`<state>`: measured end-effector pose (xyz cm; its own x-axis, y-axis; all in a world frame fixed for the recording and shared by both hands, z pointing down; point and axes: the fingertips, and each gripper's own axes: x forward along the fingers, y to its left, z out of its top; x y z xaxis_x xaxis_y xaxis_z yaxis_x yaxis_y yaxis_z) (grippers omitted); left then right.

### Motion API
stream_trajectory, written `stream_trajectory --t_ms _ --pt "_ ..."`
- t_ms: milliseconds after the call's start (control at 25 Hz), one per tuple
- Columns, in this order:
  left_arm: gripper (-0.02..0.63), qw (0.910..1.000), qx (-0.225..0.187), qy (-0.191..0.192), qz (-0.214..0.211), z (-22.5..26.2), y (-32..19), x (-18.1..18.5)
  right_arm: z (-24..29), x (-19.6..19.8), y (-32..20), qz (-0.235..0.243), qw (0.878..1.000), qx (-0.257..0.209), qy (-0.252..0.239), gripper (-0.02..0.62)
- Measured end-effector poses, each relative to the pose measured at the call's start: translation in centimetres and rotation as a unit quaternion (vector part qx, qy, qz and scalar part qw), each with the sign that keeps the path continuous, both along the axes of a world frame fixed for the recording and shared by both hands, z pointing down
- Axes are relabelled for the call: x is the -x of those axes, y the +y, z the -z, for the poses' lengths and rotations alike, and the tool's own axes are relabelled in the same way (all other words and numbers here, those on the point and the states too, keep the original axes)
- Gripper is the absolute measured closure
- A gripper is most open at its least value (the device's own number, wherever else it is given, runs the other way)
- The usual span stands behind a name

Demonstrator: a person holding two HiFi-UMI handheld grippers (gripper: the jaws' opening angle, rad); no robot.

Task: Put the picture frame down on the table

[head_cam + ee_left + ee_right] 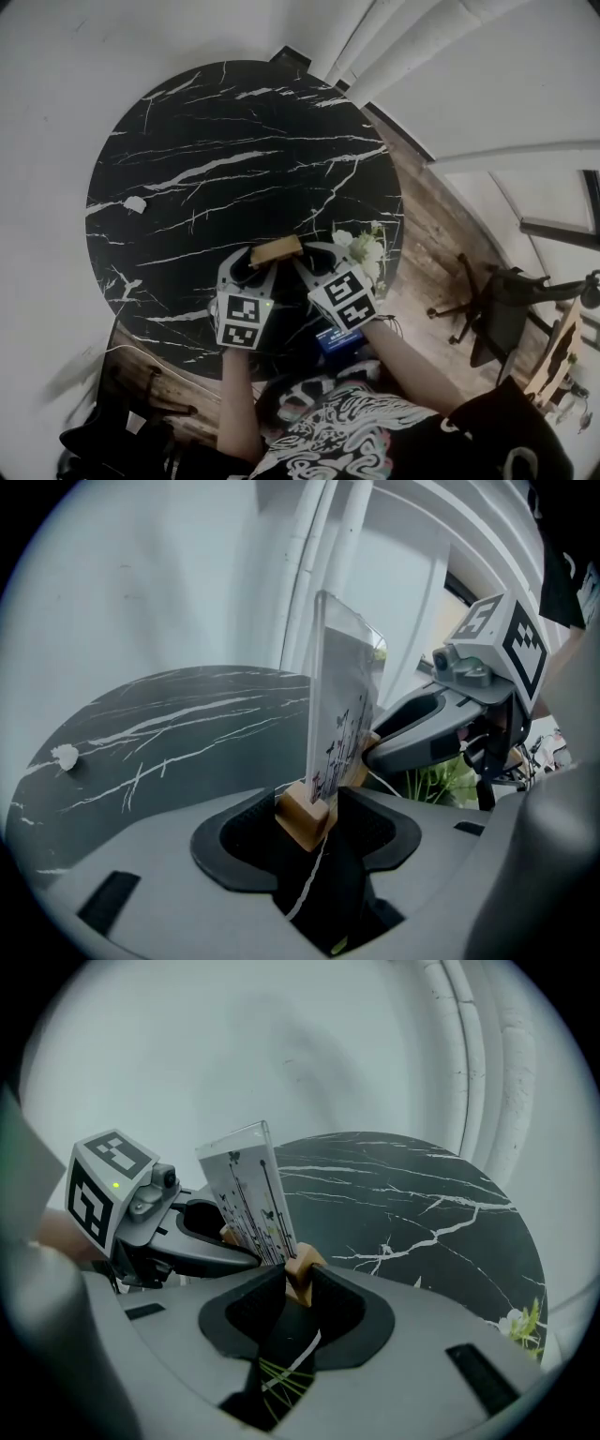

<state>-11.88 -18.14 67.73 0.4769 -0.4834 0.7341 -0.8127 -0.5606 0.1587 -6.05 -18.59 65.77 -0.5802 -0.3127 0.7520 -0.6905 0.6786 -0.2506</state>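
Head view: the picture frame (276, 249) spans between the left gripper (246, 267) and the right gripper (315, 261). Its long axis runs left to right, over the near edge of the dark surface (216, 141). Flowers (364, 249) stand just beside the right gripper.

Left gripper view: the fingers are clamped on one end of the wooden base (302, 816), and the clear panel (342, 686) is upright.

Right gripper view: the fingers are clamped on the opposite end. The underside of the base is hidden, so contact with the surface is undetermined. Judgement: lower both ends level.
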Motion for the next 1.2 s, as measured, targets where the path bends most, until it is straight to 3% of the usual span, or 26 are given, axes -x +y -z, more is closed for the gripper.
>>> stream_trajectory --t_ms 520,840,1040,1200 --pt "0.387 0.9998 -0.005 -0.011 0.015 -0.2 0.2 0.0 -0.2 0.0 -0.4 0.000 1.000 0.000 0.019 0.512" --pt "0.347 0.9990 0.024 0.024 0.031 0.2 0.9 0.2 0.5 -0.5 0.0 -0.012 1.000 0.017 0.021 0.512" --pt "0.348 0.9990 0.008 0.025 0.036 1.4 1.3 0.5 1.6 -0.8 0.2 -0.017 1.000 0.001 0.019 0.512" --pt "0.348 0.9971 -0.014 0.056 0.050 3.5 0.9 0.5 2.9 -1.3 0.4 -0.025 0.999 -0.016 0.018 0.512"
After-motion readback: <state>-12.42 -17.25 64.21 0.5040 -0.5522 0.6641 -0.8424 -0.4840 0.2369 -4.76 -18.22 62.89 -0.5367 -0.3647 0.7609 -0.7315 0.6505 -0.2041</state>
